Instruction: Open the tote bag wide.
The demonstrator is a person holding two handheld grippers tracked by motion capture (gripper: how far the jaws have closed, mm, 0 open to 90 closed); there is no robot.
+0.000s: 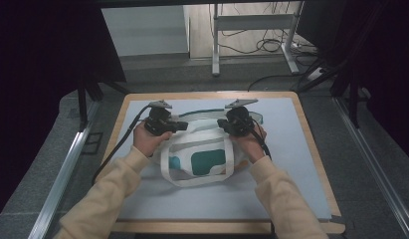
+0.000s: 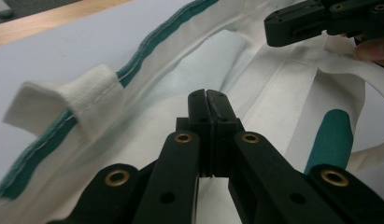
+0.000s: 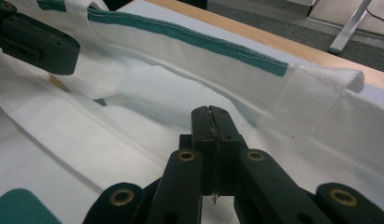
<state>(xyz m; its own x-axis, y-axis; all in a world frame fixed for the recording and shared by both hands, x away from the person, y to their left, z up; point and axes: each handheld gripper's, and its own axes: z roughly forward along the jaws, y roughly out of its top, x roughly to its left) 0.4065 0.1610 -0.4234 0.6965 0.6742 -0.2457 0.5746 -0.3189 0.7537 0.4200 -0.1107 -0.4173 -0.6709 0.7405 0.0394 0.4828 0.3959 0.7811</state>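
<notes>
While the white cloth tote bag with teal trim (image 1: pixel 202 154) lies mid-surface on the pale blue mat (image 1: pixel 291 164), my left tongs (image 2: pixel 209 95) and right tongs (image 3: pixel 211 112) are both pinched closed on its near rim fabric.

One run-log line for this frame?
object: tote bag on table | left gripper: shut | right gripper: shut | both at bag opening
</notes>
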